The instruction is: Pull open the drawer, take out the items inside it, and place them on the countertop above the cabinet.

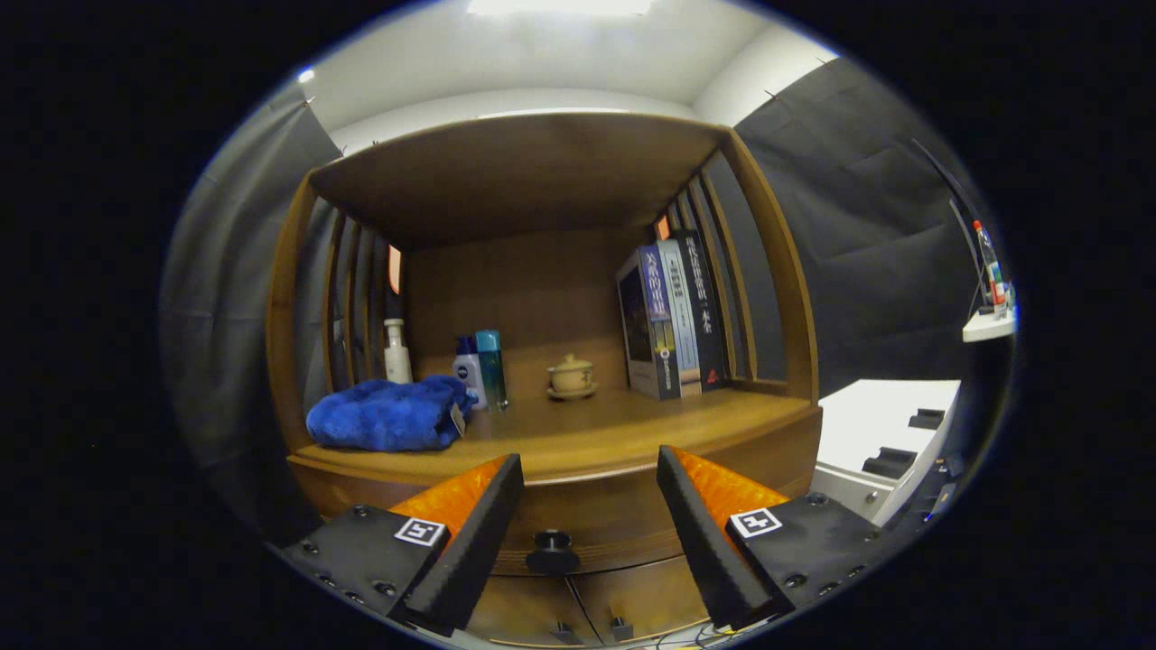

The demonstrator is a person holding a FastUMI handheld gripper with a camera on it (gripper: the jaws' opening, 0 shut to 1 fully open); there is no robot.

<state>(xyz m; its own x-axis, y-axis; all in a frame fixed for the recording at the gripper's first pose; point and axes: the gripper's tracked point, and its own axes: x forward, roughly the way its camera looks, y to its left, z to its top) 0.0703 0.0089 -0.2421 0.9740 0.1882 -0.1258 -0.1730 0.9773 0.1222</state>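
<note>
A: Where is the drawer?

B: Just under the counter of the wooden cabinet, straight ahead of the claw. Its front is a curved band of brown wood with a grooved lower edge, and it sits flush and shut. A small dark round knob stands at its middle, in line with the gap between the two fingers.

A: And the claw itself?

B: Spread wide, gripping nothing. Its fingers flank the knob without touching it, their tips level with the counter's front edge.

A: What lies on the counter?

B: On the left side a rumpled blue towel with a small tag hanging at its near end. Just behind it stand a white pump bottle, a small white bottle with a blue cap and a taller teal bottle, the last two side by side. Near the middle, at the back, a pale lidded teacup rests on a saucer. To the right several books stand upright against the slatted side.

A: Anything below the drawer?

B: Two cabinet doors meeting at a seam, each with a small dark handle. Off to the right stands a white unit with dark handles.
</note>
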